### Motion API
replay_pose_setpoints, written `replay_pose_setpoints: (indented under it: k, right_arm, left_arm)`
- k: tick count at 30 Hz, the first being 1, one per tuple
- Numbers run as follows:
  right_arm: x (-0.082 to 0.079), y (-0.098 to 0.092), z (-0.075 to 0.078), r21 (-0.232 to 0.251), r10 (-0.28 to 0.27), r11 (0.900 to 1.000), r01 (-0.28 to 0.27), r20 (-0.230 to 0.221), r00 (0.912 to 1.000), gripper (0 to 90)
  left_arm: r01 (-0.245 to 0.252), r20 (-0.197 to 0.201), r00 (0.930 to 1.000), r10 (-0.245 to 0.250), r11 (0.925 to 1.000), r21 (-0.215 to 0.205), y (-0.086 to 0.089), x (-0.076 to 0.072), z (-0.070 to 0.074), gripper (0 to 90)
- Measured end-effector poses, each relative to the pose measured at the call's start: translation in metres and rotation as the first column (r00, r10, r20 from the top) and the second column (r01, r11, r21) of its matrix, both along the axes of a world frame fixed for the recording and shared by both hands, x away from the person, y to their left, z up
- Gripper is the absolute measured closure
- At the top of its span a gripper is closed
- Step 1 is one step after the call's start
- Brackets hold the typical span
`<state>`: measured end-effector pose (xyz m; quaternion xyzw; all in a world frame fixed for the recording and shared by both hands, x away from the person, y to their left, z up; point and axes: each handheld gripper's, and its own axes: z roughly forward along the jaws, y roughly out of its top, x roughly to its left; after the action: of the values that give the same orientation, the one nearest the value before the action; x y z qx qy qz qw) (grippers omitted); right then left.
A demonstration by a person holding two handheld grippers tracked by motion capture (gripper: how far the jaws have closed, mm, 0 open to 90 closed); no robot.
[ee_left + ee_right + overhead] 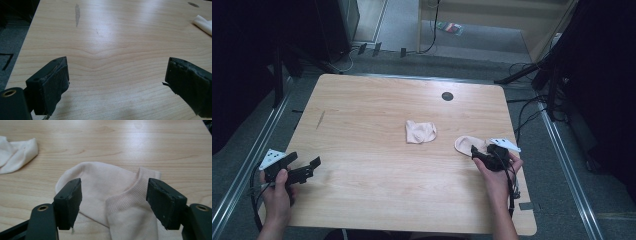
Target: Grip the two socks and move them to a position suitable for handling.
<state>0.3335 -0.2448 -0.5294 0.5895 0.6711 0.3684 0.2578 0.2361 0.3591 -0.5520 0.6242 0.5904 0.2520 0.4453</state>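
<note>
A pale pink sock (464, 144) lies flat near the table's right edge. My right gripper (477, 151) is at its near end, held in a hand. In the right gripper view the sock (117, 192) lies between the two jaws with its ribbed cuff toward the right one. The right gripper (113, 191) is open and its pads stand clear of the cloth. A second pale sock (420, 131), crumpled, rests near the table's middle. My left gripper (304, 161) hovers at the front left, and in its own view the left gripper (117, 72) is open over bare wood.
The wooden table (362, 110) has a dark round grommet hole (447, 96) near its far edge and a grey smear (321, 119) at the left. Cables and dark stands sit on the floor around it. The crumpled sock (17, 153) lies to the upper left in the right gripper view.
</note>
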Motion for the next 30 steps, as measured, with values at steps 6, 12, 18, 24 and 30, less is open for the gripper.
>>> replay_pose_setpoints:
  k: [6,12,18,24,30]
  right_arm:
    - [0.015,0.009,-0.012,-0.063,-0.026,0.998,0.023,-0.035,0.9991,31.4]
    - [0.015,0.013,-0.02,-0.113,-0.033,0.993,0.03,-0.031,0.999,31.8]
    - [0.009,0.008,-0.019,-0.118,-0.062,0.991,0.061,-0.008,0.998,61.2]
    - [0.008,-0.003,-0.019,-0.101,-0.056,0.993,0.055,-0.002,0.9984,79.7]
    - [0.001,-0.012,0.001,0.02,-0.034,0.999,0.033,0.048,0.9983,80.6]
  left_arm:
    - [0.001,-0.004,1.0,-0.001,1.0,0.004,0.0,0.0,0.0,5.6]
    - [0.002,-0.009,1.0,-0.002,1.0,0.006,0.0,0.001,0.0,5.6]
    - [0.001,-0.013,0.9999,-0.001,0.9999,0.014,-0.002,0.001,0.0,5.6]
    - [0.003,-0.021,0.9998,-0.002,0.9998,0.019,-0.003,0.003,0.0,5.6]
    - [-0.014,-0.017,0.9998,0.014,0.9996,0.025,-0.002,0.003,0.0,5.6]
